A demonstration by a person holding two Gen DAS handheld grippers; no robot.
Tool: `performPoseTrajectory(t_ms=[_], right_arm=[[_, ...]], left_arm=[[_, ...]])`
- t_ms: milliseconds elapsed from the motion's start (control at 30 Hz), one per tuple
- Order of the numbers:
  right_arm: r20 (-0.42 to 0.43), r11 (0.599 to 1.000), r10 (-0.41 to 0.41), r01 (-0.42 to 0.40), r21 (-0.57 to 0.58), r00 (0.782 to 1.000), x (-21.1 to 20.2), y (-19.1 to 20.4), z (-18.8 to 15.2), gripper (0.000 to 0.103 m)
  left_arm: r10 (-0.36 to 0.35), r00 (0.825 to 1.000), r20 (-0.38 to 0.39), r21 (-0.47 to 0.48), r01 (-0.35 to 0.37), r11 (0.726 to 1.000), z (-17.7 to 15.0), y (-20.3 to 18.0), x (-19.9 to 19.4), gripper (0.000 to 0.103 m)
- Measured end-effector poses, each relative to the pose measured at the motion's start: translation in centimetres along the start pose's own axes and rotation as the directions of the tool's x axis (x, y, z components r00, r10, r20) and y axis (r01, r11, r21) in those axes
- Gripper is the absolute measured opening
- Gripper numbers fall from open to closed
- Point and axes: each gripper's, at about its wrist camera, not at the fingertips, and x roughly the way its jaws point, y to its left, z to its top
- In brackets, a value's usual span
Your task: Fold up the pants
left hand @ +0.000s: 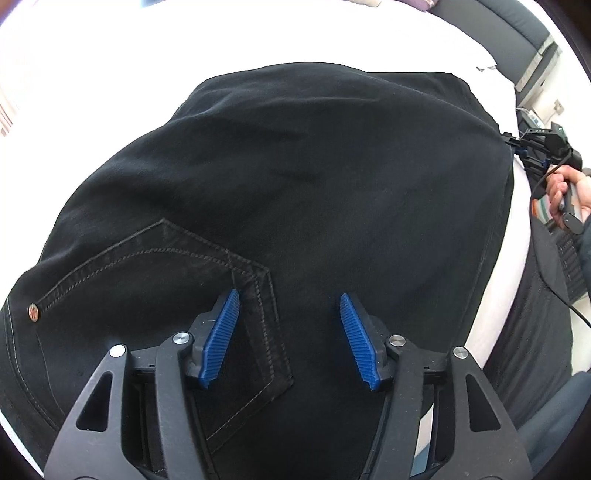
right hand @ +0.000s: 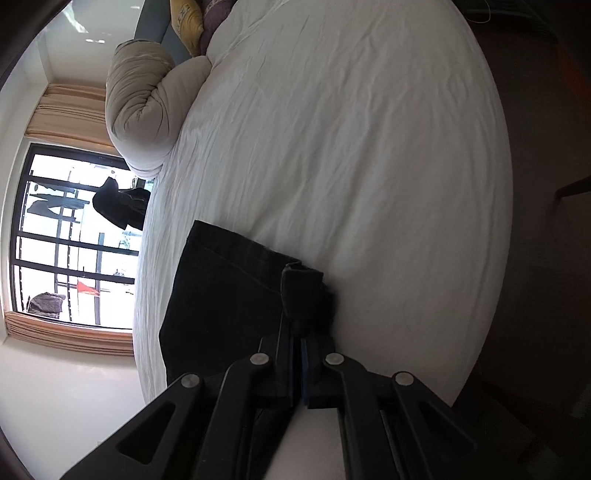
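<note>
I see the black pants lying flat on the big white bed. My left gripper is wide apart over the back pocket. My right gripper pinches the pants' edge tight. A rolled blanket sits by the window

A bed with a wrinkled white sheet fills most of the right wrist view, and a rolled beige duvet lies at its far end beside a yellow pillow and a purplish one. Past the bed stands a dark-framed window with peach curtains, dark clothes hanging outside. A grey headboard edges the bed in the left wrist view.
</note>
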Motion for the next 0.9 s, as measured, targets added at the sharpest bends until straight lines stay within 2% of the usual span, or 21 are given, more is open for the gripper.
performPoseTrajectory(t_ms=[100,200,300,333,367,433,467,567,633,733,800,833,900], right_arm=[[-0.009,1.000,0.022,-0.022,-0.006,1.000,-0.1,-0.2,0.1,0.000],[-0.006,0.996,0.077,-0.076,0.051,0.997,-0.6,-1.1,0.1,0.002],[0.009,0.993,0.083,-0.083,0.082,0.997,-1.9,-1.0,0.3,0.014],[0.039,0.998,0.039,-0.041,0.046,0.998,-2.9,-0.3,0.3,0.024],[0.080,1.000,-0.017,0.017,0.000,0.997,-4.0,0.6,0.2,0.042],[0.151,0.996,-0.062,0.071,-0.057,0.987,-6.0,1.9,-0.2,0.063],[0.153,0.995,-0.049,0.061,-0.076,0.987,-6.6,2.4,-0.5,0.063],[0.090,0.985,0.019,-0.003,-0.173,0.996,-6.9,5.1,-2.6,0.063],[-0.014,0.965,0.052,-0.054,-0.257,0.999,-5.5,7.8,-5.0,0.063],[-0.171,0.915,0.092,-0.151,-0.373,0.981,-2.5,12.3,-9.6,0.062],[-0.258,0.882,0.119,-0.221,-0.416,0.959,-0.5,14.8,-12.2,0.062],[-0.283,0.871,0.120,-0.238,-0.431,0.952,0.4,15.4,-13.2,0.062],[-0.324,0.873,0.063,-0.210,-0.440,0.944,2.5,15.5,-14.5,0.062]], left_arm=[[-0.016,1.000,0.003,-0.009,0.016,1.000,-0.3,0.4,0.0,0.056],[-0.006,1.000,0.003,0.001,0.006,1.000,-0.5,0.2,-0.2,0.056],[-0.005,1.000,0.013,-0.006,0.005,1.000,-1.1,0.1,-0.4,0.056],[-0.005,1.000,0.019,-0.009,0.005,1.000,-1.3,0.1,-0.5,0.056],[-0.006,1.000,0.025,-0.015,0.006,1.000,-1.6,0.1,-0.5,0.056],[-0.011,0.999,0.037,-0.030,0.013,0.999,-2.5,0.5,-1.0,0.056],[-0.010,0.999,0.041,-0.034,0.012,0.999,-2.9,0.5,-1.2,0.056],[0.000,0.999,0.045,-0.029,0.002,1.000,-3.3,0.2,-1.4,0.056],[-0.003,0.999,0.048,-0.028,0.004,1.000,-3.5,0.4,-1.5,0.056],[-0.006,0.998,0.055,-0.030,0.007,1.000,-4.0,0.1,-1.6,0.056],[-0.004,0.998,0.058,-0.030,0.006,1.000,-4.1,0.0,-1.5,0.056],[-0.002,0.998,0.058,-0.026,0.004,1.000,-4.3,0.1,-1.5,0.056],[0.002,0.998,0.061,-0.012,-0.001,1.000,-4.6,-0.1,-1.4,0.056]])
